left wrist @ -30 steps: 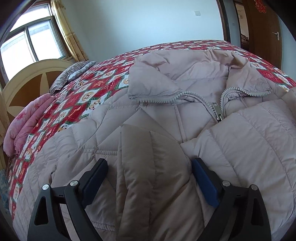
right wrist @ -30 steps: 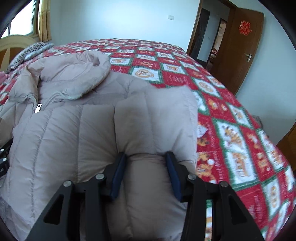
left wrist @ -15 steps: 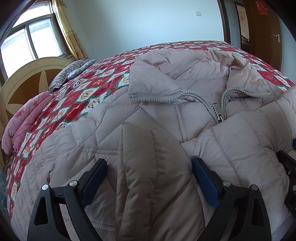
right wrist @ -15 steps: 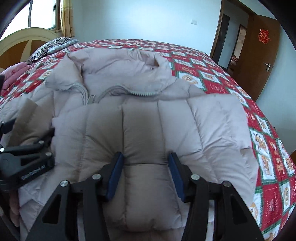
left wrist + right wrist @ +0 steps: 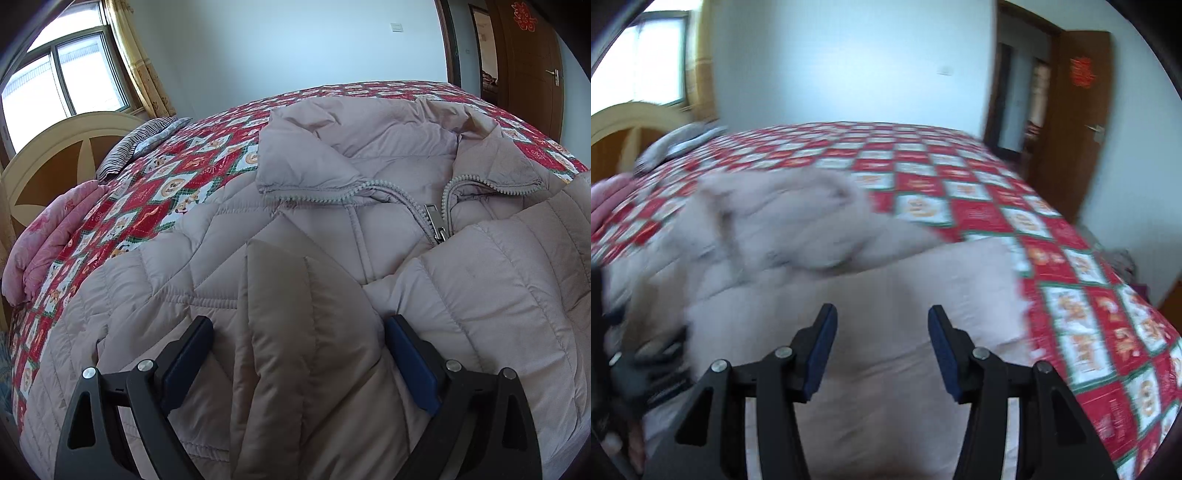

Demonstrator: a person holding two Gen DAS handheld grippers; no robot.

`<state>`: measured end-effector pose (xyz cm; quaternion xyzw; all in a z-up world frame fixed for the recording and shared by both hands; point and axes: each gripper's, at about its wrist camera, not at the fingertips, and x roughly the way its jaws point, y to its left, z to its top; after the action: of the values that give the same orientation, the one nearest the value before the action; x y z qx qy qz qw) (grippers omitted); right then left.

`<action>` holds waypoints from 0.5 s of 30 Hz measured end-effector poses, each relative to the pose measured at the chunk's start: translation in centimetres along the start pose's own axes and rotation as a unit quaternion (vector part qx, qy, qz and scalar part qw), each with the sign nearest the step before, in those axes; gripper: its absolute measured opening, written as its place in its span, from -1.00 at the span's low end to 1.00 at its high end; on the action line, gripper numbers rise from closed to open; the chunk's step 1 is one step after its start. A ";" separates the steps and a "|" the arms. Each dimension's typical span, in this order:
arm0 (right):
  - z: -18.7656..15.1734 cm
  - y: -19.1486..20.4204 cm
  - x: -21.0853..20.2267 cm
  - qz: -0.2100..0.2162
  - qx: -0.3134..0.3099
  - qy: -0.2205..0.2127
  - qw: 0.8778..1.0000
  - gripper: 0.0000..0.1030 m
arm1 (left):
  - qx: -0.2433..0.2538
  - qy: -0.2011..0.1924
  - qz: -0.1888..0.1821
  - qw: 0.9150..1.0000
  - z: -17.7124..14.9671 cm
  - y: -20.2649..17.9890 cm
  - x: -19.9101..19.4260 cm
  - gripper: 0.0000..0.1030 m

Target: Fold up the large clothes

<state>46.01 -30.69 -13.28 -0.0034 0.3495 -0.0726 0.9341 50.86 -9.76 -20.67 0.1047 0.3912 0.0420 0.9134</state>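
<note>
Lying: a pale pink quilted puffer jacket (image 5: 369, 236) sprawled front-up across the red-and-white patterned quilt (image 5: 166, 184) of the bed, collar toward the far side.
Sleeves: both lay folded inward over the zipped chest.
Left gripper (image 5: 299, 350): jaws stood wide, the folded sleeve between them, blue pads not visibly pressing it.
Right gripper (image 5: 881, 347): jaws parted, nothing clamped, above the jacket's blurred right side.
Far left: a striped pillow (image 5: 144, 144) by the cream headboard (image 5: 55, 147).
</note>
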 end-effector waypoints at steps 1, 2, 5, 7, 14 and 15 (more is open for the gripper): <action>0.3 -0.9 0.9 -0.010 0.013 0.013 1.000 0.05 | 0.000 0.000 0.000 1.000 0.0 0.0 0.0 0.84; 0.3 -1.8 2.1 -0.020 0.022 0.032 0.999 0.05 | 0.000 0.000 0.000 1.000 0.0 0.0 0.1 0.84; -0.9 -4.0 5.6 -0.011 0.044 0.078 0.996 0.06 | 0.003 0.000 0.000 1.000 0.0 0.0 0.0 0.86; -1.0 -3.9 5.9 -0.010 0.044 0.077 0.996 0.07 | 0.004 0.000 0.001 1.000 0.0 -0.1 0.1 0.86; 0.2 -1.4 1.9 -0.039 0.013 0.054 0.998 0.13 | 0.003 0.001 0.001 1.000 0.0 -0.1 0.2 0.88; 0.3 -0.6 1.0 -0.031 0.005 0.050 0.998 0.13 | 0.003 0.001 0.001 1.000 0.0 -0.1 0.2 0.88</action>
<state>46.87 -31.42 -13.69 -0.0066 0.3949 -0.1036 0.9128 51.00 -9.83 -20.84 0.1081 0.3920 0.0422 0.9126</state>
